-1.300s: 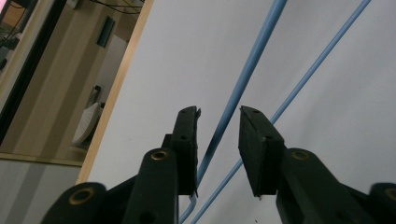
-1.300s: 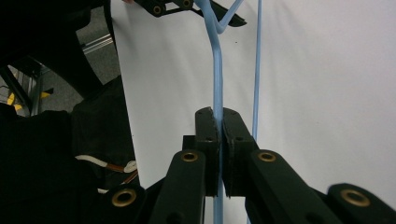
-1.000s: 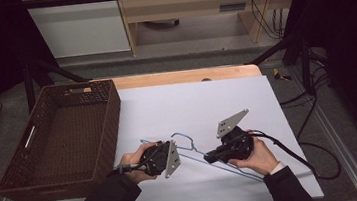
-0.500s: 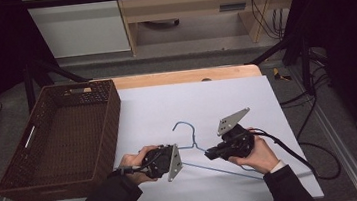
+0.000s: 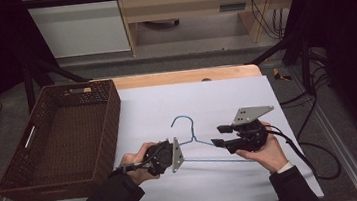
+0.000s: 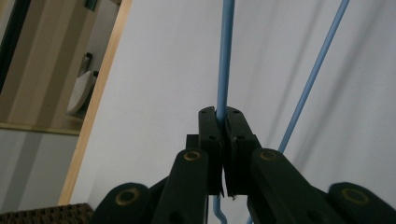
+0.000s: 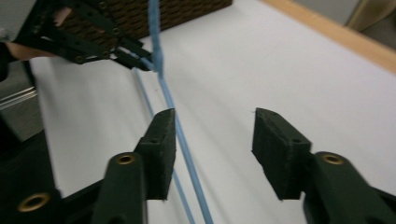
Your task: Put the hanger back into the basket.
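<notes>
High view, looking down on a counter (image 5: pixel 227 100) covered with a pale sheet: a thin blue wire hanger (image 5: pixel 190 134) lies near the front edge between a person's two hands, its hook pointing toward the far side. The left gripper (image 5: pixel 169 154) reaches in from the left, and its fingers are clamped tight on the wire at the hanger's left end. In the left gripper view the two black fingers (image 6: pixel 211 135) meet with the blue hanger (image 6: pixel 224 70) pinched between them, a second strand of the wire running alongside to the right over the white surface. The right gripper (image 5: pixel 219 135) sits at the hanger's right side, held in the person's right hand (image 5: pixel 272 153). Its fingers have just been opening and now stand about halfway apart. In the right gripper view the blue wire (image 7: pixel 180 135) passes just beside the left finger (image 7: pixel 161 144), inside the gap, and the other finger is well clear of it, so nothing is gripped. A dark brown woven basket (image 5: pixel 33 173) stands on the left part of the counter, apart from the hanger.
</notes>
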The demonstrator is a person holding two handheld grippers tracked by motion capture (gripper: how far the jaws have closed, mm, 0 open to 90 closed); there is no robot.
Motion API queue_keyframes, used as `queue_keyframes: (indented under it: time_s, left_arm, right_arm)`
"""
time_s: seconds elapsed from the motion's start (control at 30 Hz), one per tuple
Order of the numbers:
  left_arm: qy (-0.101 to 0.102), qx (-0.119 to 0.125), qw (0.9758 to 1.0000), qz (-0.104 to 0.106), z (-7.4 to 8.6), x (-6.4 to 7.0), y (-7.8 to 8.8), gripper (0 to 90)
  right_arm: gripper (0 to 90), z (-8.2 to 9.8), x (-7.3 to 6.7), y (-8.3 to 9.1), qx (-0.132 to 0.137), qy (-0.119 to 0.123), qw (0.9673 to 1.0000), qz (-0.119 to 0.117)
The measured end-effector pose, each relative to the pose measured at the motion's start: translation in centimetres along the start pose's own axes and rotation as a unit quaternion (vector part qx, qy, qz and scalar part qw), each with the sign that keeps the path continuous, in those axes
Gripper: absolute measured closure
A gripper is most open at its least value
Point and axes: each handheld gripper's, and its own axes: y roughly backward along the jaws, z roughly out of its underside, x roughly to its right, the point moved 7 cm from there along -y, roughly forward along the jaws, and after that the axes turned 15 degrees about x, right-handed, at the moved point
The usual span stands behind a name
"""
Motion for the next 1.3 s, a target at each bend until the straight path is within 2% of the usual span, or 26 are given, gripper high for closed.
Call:
queue_keyframes:
  time_s: [0.03, 0.07, 0.1, 0.13, 0.17, 0.2, 0.23, 0.27, 0.3, 0.33, 0.37, 0.53, 0.63, 0.7, 0.77, 0.87, 0.9, 1.03, 1.13, 1.17, 1.3]
  left_arm:
    - [0.0, 0.0, 1.0, 0.0, 0.0, 0.0, 0.0, 87.2]
    - [0.007, -0.003, 1.0, 0.001, 0.0, -0.2, 0.1, 87.2]
    - [0.012, -0.007, 0.9999, -0.002, 0.0, -0.4, 0.2, 87.2]
    - [0.015, -0.012, 0.9998, -0.002, 0.0, -0.6, 0.3, 87.2]
    - [0.027, -0.013, 0.9995, -0.008, -0.1, -1.0, 0.4, 87.2]
    - [0.032, -0.018, 0.9993, -0.007, -0.1, -1.3, 0.5, 87.2]
    - [0.032, -0.018, 0.9993, -0.007, -0.1, -1.3, 0.5, 87.2]
    - [0.037, -0.018, 0.9991, -0.004, -0.2, -1.5, 0.6, 87.2]
    - [0.044, -0.02, 0.9988, -0.005, -0.2, -1.7, 0.6, 87.2]
    - [0.051, -0.024, 0.9984, 0.004, -0.3, -2.1, 0.8, 87.2]
    - [0.051, -0.024, 0.9984, 0.004, -0.3, -2.1, 0.8, 87.2]
    - [0.077, -0.043, 0.996, 0.01, -0.4, -3.3, 1.4, 87.2]
    - [0.109, -0.062, 0.9921, 0.008, -0.3, -4.6, 1.9, 87.2]
    - [0.12, -0.069, 0.9904, 0.004, -0.4, -5.3, 2.1, 87.2]
    - [0.126, -0.071, 0.9895, 0.002, -0.4, -5.6, 2.3, 87.2]
    - [0.133, -0.078, 0.988, -0.014, -0.8, -7.2, 3.0, 87.2]
    - [0.133, -0.078, 0.988, -0.014, -0.8, -7.2, 3.0, 87.2]
    - [0.137, -0.079, 0.987, -0.028, -1.3, -8.6, 3.9, 87.2]
    - [0.143, -0.081, 0.9857, -0.036, -1.7, -10.0, 5.3, 87.2]
    - [0.143, -0.081, 0.9857, -0.036, -1.7, -10.0, 5.3, 87.2]
    - [0.149, -0.084, 0.9838, -0.052, -1.9, -11.4, 7.0, 87.2]
  right_arm:
    - [46.3, 0.0, 0.0, 0.0, 0.0, 0.0, 1.0, 0.0]
    - [39.8, 0.0, 0.5, 0.6, 0.015, -0.001, 0.9997, 0.019]
    - [39.8, 0.0, 0.5, 0.6, 0.015, -0.001, 0.9997, 0.019]
    - [33.3, 0.1, 1.0, 1.3, 0.023, -0.001, 0.9991, 0.037]
    - [29.1, 0.2, 1.3, 1.6, 0.028, 0.003, 0.9984, 0.048]
    - [26.5, 0.3, 1.5, 1.9, 0.032, 0.004, 0.9977, 0.059]
    - [26.5, 0.3, 1.5, 1.9, 0.032, 0.004, 0.9977, 0.059]
    - [18.5, 0.8, 1.9, 2.5, 0.035, -0.004, 0.9962, 0.079]
    - [18.5, 0.8, 1.9, 2.5, 0.035, -0.004, 0.9962, 0.079]
    - [14.9, 1.2, 2.3, 2.9, 0.034, -0.009, 0.9948, 0.096]
    - [14.9, 1.2, 2.3, 2.9, 0.034, -0.009, 0.9948, 0.096]
    - [10.0, 2.1, 2.8, 4.4, 0.043, -0.02, 0.9919, 0.118]
    - [7.8, 2.3, 2.9, 5.0, 0.043, -0.021, 0.9906, 0.128]
    - [7.0, 2.6, 3.0, 5.4, 0.041, -0.02, 0.9897, 0.136]
    - [6.5, 2.9, 3.1, 5.7, 0.045, -0.023, 0.9887, 0.141]
    - [6.1, 3.4, 3.2, 6.1, 0.05, -0.028, 0.9873, 0.148]
    - [6.1, 3.4, 3.2, 6.1, 0.05, -0.028, 0.9873, 0.148]
    - [6.3, 4.2, 3.6, 6.4, 0.055, -0.035, 0.9857, 0.155]
    - [6.6, 4.6, 3.9, 6.6, 0.059, -0.041, 0.9845, 0.16]
    - [6.6, 4.6, 3.9, 6.6, 0.059, -0.041, 0.9845, 0.16]
    - [6.5, 4.9, 4.0, 6.5, 0.057, -0.045, 0.9843, 0.161]
